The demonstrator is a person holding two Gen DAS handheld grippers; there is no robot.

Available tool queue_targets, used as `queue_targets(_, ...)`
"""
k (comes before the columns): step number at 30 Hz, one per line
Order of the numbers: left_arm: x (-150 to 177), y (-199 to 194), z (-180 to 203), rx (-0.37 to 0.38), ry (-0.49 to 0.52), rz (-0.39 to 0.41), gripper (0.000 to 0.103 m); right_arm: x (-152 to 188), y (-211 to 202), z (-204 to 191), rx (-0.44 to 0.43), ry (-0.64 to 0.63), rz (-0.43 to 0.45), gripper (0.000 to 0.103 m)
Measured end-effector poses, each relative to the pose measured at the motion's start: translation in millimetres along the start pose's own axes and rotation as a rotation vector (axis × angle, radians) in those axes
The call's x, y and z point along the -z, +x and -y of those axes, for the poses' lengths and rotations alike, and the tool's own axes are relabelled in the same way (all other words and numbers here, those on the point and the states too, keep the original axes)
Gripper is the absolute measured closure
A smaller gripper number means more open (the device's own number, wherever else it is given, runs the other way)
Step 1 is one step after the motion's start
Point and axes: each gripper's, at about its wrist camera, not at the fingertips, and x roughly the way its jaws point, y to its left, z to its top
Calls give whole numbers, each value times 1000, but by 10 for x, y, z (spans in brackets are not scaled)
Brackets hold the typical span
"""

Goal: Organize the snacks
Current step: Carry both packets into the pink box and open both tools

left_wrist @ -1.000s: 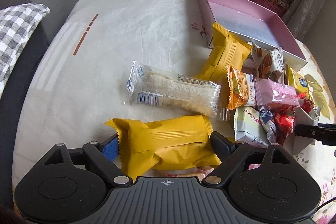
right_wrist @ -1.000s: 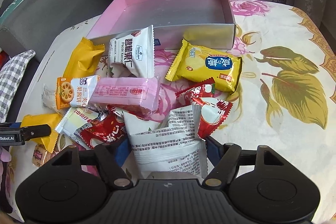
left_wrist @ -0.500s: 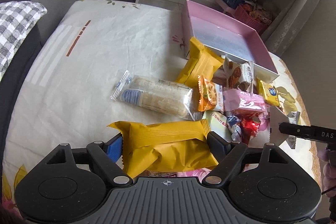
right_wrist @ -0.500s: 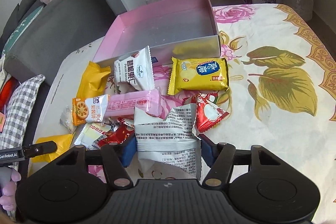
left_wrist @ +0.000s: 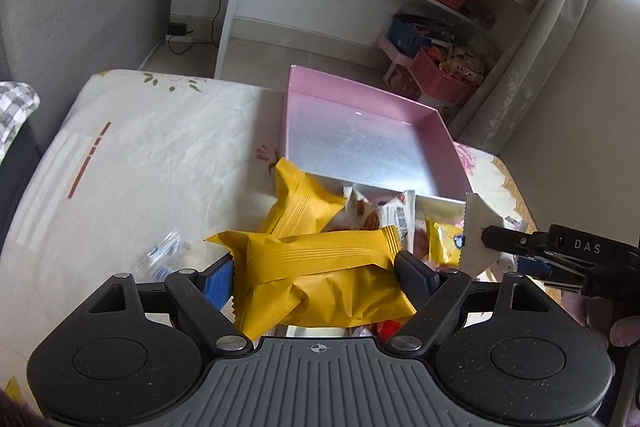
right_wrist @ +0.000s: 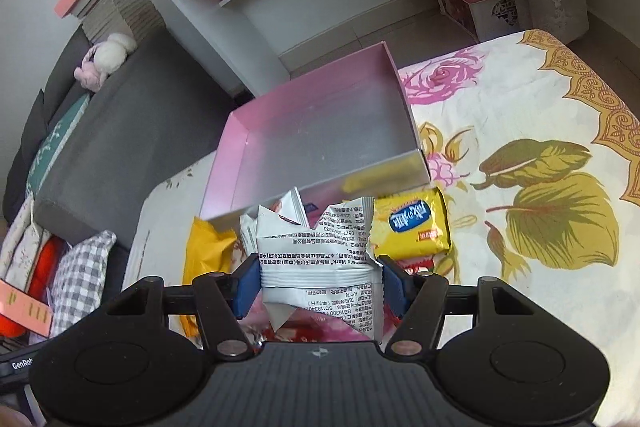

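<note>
Left tool (left_wrist: 316, 277) grips a yellow packet (left_wrist: 320, 283) at lower centre; right tool (right_wrist: 318, 281) clamps a white packet (right_wrist: 320, 267). Carry both over the pink box (left_wrist: 436, 131), upper centre, clearing its near wall before release.

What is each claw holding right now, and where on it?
Left claw clamps the yellow snack pack across its two short ends. Right claw clamps the white printed packet across its side edges, mid-length.
</note>
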Motion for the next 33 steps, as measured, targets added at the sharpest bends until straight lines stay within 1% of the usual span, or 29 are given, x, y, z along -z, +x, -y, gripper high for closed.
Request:
queue_targets(4, -225, 234, 176, -11, 10, 26, 20, -140, 125, 81, -37, 66, 41, 49)
queue_targets(7, -393, 442, 270, -32, 19, 46, 20, -226, 232, 111, -54, 72, 91, 49)
queue_targets(11, -562, 711, 391, -60, 39, 69, 20, -361, 380, 174, -70, 100, 130, 49)
queue_targets(16, -655, 984, 457, -63, 57, 81, 19, -470, 545, 261, -86, 123, 167, 48)
queue_targets(20, -681, 1169, 493, -79, 80, 83, 19, -494, 655, 302, -48, 100, 168, 48)
queue_targets(23, -680, 1277, 521, -92, 106, 87, 19, -511, 687, 310, -47, 82, 177, 47)
queue_targets(26, -677, 1341, 540, -114, 123, 110, 17, -522, 694, 308, -51, 77, 188, 44)
queue_targets(27, -677, 1354, 545, -121, 126, 119, 16, -519, 688, 306, -52, 77, 197, 39)
queue_targets(28, -678, 1363, 557, -122, 132, 125, 15, -520, 679, 306, -56, 78, 203, 30)
queue_targets(29, -679, 1374, 566, -127, 142, 122, 15, -521, 669, 304, -61, 78, 207, 28)
queue_targets(31, -671, 1370, 596, -148, 162, 123, 10, -529, 649, 291, -68, 71, 211, 26)
queue_targets(33, -670, 1335, 632, -162, 185, 129, 9, -537, 629, 269, -64, 60, 209, 25)
